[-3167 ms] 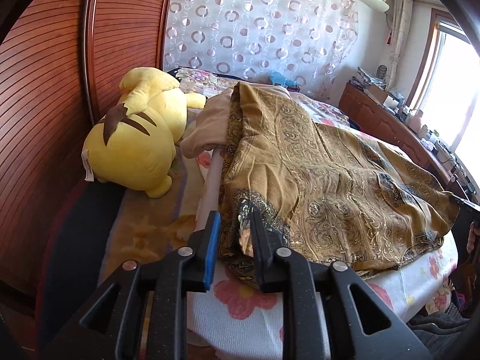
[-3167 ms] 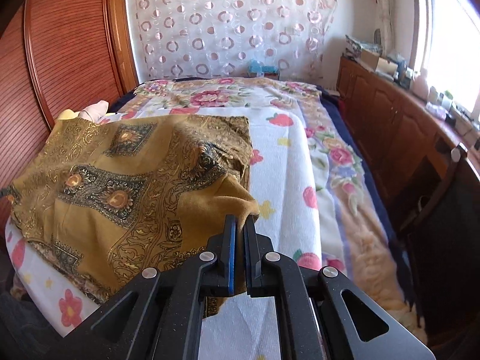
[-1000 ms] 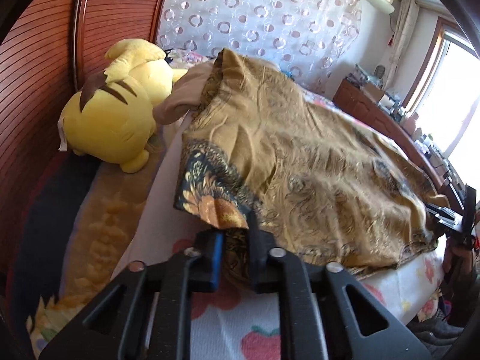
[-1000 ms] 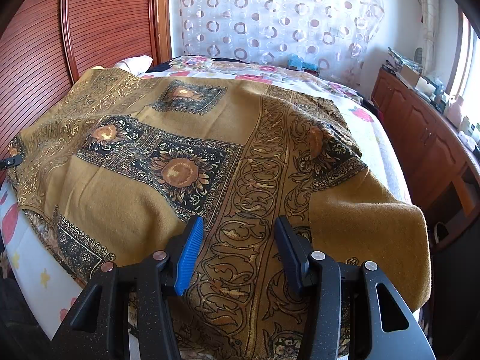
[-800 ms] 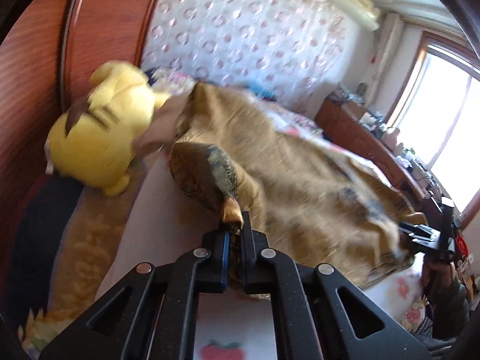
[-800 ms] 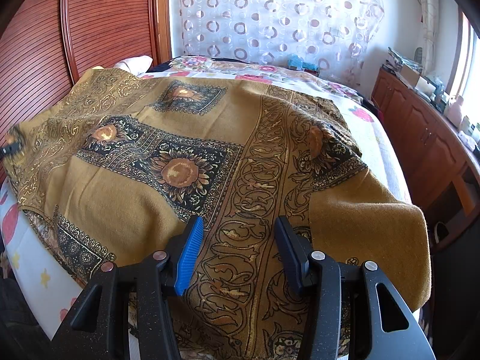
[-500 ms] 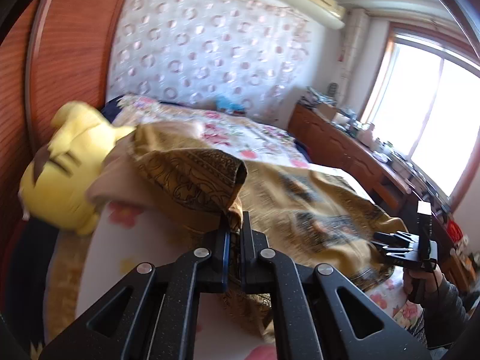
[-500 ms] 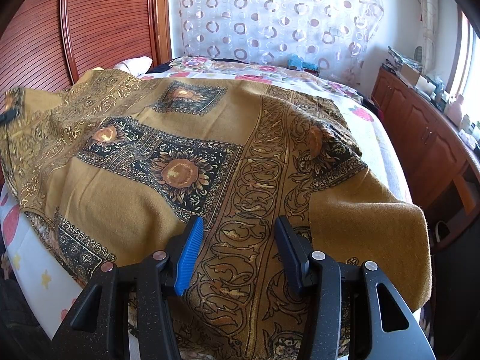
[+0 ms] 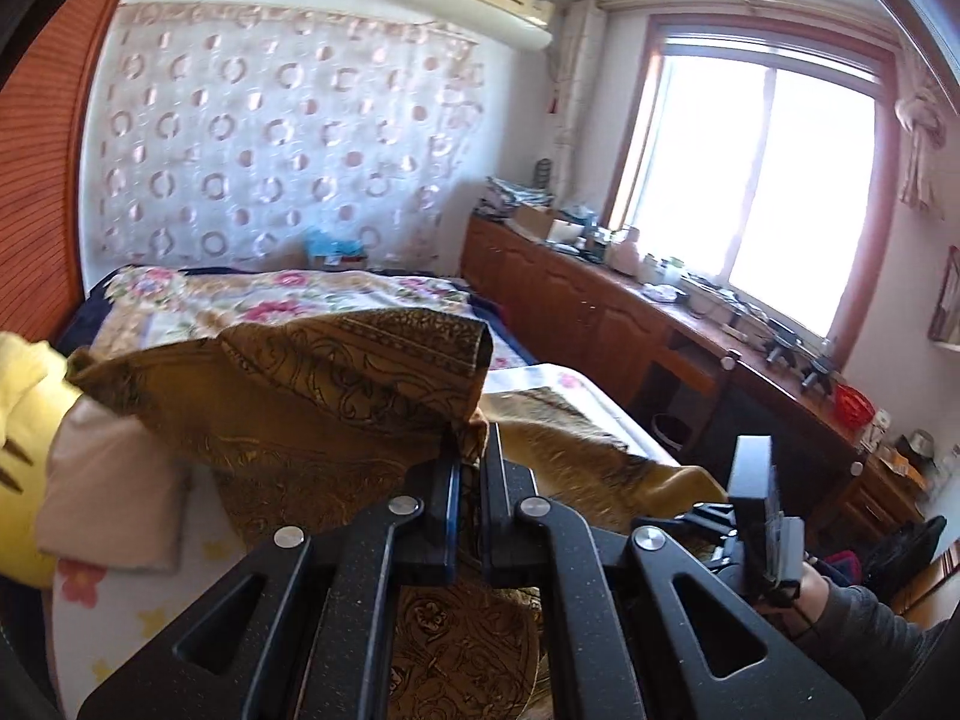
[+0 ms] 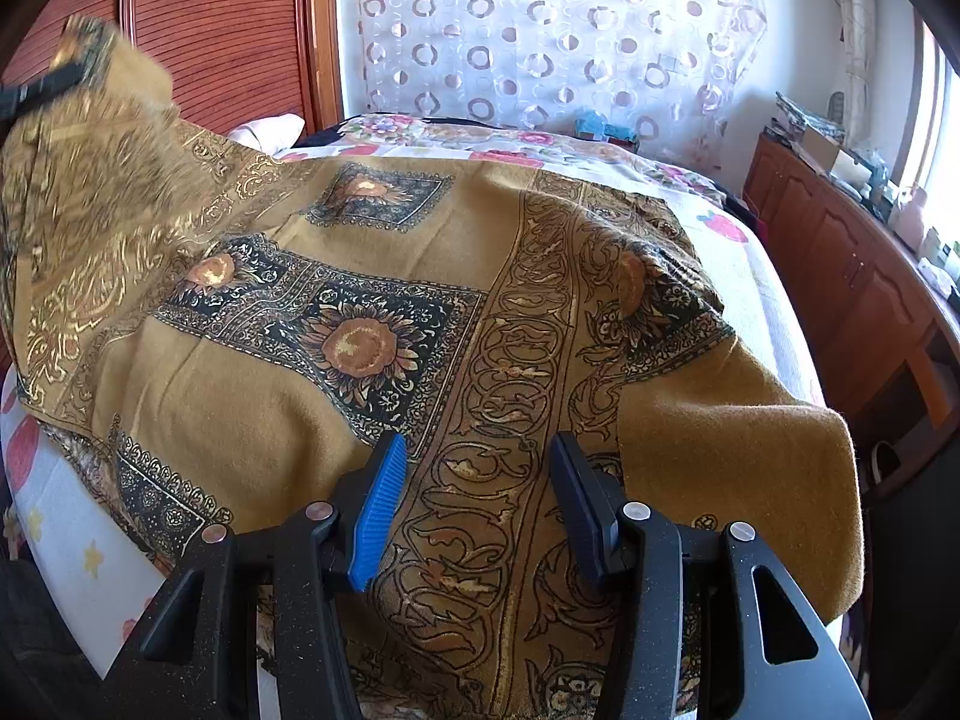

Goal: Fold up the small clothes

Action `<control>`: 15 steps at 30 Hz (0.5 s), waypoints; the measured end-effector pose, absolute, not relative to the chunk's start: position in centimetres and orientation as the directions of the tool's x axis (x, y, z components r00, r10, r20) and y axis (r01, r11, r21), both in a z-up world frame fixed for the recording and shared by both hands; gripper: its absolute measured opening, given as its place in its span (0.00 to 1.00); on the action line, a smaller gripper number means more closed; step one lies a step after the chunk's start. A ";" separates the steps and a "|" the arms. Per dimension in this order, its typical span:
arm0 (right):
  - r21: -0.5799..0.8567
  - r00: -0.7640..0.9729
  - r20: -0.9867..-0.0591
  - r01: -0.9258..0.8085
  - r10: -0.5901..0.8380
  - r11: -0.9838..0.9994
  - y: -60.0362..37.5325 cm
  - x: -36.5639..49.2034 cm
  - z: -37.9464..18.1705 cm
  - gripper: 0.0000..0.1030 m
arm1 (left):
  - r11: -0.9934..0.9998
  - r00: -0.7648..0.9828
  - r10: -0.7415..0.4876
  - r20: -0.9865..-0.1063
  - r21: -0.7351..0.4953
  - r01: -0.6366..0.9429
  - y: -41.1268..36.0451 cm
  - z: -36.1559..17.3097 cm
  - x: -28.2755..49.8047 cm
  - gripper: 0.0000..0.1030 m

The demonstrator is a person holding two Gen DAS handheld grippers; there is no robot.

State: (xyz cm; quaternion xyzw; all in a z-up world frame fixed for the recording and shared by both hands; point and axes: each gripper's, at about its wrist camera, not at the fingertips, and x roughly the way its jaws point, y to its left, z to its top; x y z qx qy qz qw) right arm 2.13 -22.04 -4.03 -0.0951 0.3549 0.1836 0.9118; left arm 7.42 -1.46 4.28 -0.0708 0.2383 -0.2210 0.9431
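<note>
A gold-brown patterned cloth (image 10: 372,354) with sunflower squares lies spread over the bed. My left gripper (image 9: 471,450) is shut on one corner of the cloth (image 9: 336,384) and holds it up in the air, so the fabric drapes back over the rest. In the right wrist view that raised corner and the left gripper (image 10: 60,75) show blurred at the upper left. My right gripper (image 10: 477,456) hovers open just over the near edge of the cloth, with nothing pinched between its fingers.
A yellow plush toy (image 9: 18,420) and a beige pillow (image 9: 114,498) lie at the left of the bed. The floral bedsheet (image 9: 270,294) runs to the curtained wall. Wooden cabinets (image 9: 600,312) line the window side. A ribbed wooden panel (image 10: 228,30) stands on the left.
My left gripper has risen and swung toward the window side with the cloth corner, lifting it off the bed. The right gripper has stayed still and open.
</note>
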 end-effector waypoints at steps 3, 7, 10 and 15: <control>-0.042 0.681 -0.682 -0.402 0.268 0.914 -22.1 2.1 -4.0 0.50 | 0.892 0.782 -0.451 -0.430 -0.206 0.401 -3.2 4.5 7.6 0.05; -0.042 0.681 -0.681 -0.402 0.268 0.915 -22.0 2.1 -4.1 0.50 | 0.896 0.754 -0.441 -0.487 -0.192 0.401 -4.0 3.5 8.0 0.08; -0.039 0.681 -0.681 -0.402 0.270 0.915 -22.0 2.1 -4.1 0.50 | 0.892 0.723 -0.446 -0.528 -0.196 0.407 -4.4 2.3 8.2 0.21; -0.039 0.681 -0.681 -0.402 0.270 0.915 -22.0 2.1 -4.1 0.50 | 0.895 0.707 -0.438 -0.555 -0.193 0.403 -4.0 1.0 7.5 0.50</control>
